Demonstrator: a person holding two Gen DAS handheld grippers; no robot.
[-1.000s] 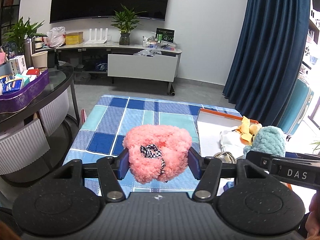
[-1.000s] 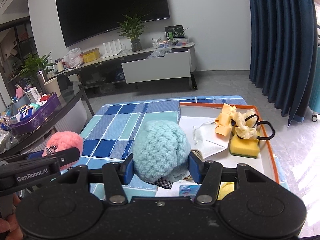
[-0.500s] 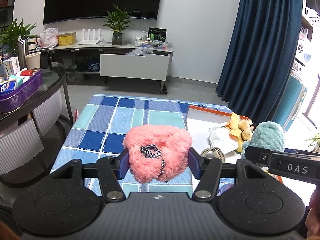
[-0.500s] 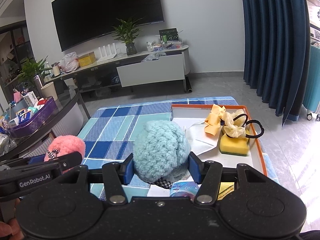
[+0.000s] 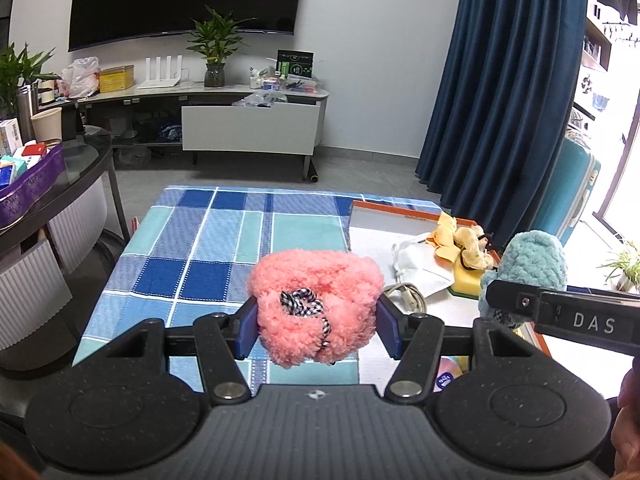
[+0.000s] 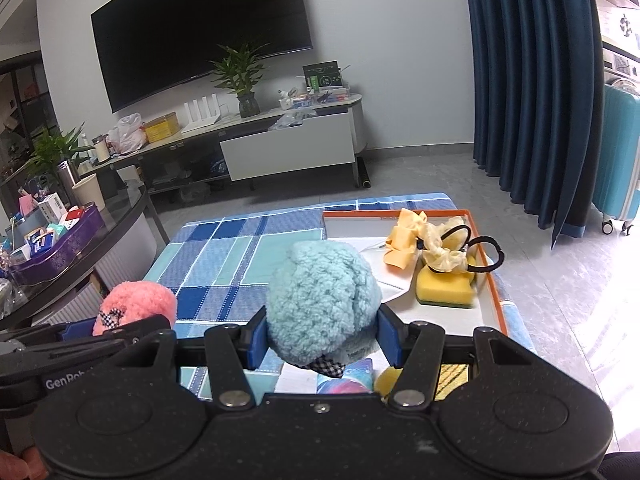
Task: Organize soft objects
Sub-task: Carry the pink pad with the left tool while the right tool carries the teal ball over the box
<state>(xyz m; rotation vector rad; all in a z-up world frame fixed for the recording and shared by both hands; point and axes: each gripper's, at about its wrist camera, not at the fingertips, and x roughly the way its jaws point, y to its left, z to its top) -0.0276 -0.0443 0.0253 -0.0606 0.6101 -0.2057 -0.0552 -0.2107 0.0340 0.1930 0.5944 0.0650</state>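
Item 1: pink fluffy slipper (image 5: pixel 316 304), pinched between the blue fingers (image 5: pixel 247 330) of the left gripper (image 5: pixel 316 330), held above the near part of the checked bench (image 5: pixel 224 240); long axis runs left to right across the fingers, checked bow (image 5: pixel 302 300) facing the camera.

Item 2: blue fluffy slipper (image 6: pixel 322 302), pinched by the right gripper (image 6: pixel 322 340) above the near edge of the orange-rimmed tray (image 6: pixel 490 280); rounded end up, checked trim underneath.

Both grippers tilt downward, side by side, apart.

Tray holds a yellow sponge (image 6: pixel 444 290), yellow scrunchies (image 6: pixel 416 242) and a white mask (image 6: pixel 390 280).
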